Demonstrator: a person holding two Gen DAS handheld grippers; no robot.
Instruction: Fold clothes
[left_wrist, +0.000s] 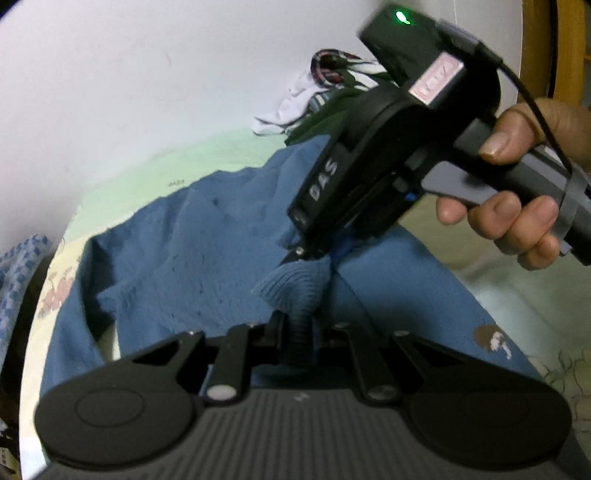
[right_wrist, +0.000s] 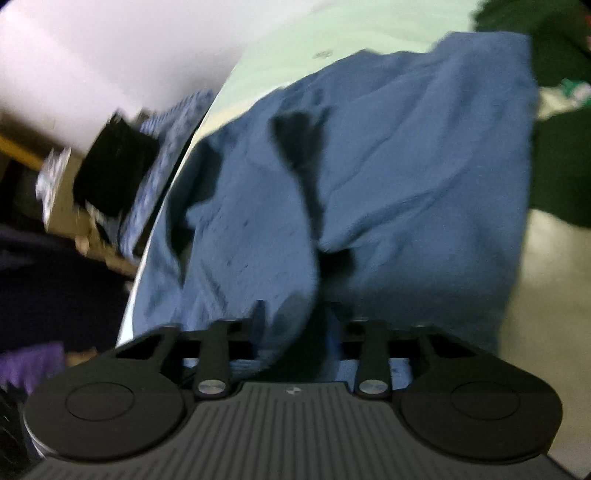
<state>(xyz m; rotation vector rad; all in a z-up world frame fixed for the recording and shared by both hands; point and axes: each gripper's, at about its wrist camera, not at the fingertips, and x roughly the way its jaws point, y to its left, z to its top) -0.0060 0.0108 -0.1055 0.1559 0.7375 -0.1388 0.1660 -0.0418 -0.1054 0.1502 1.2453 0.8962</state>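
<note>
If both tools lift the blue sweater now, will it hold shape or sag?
Likely sag: the blue sweater already lies in soft folds. Its ribbed edge bunches at the right tool, so it probably stretches. The knit texture suggests decent grip, little slipping.

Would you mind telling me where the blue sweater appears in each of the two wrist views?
Left wrist view: the blue sweater fills the centre and lower left, its ribbed edge pinched by both grippers.
Right wrist view: the blue sweater fills the centre, bunched into the right gripper.
Shared landmark: the pale green sheet beyond the sweater.
</note>
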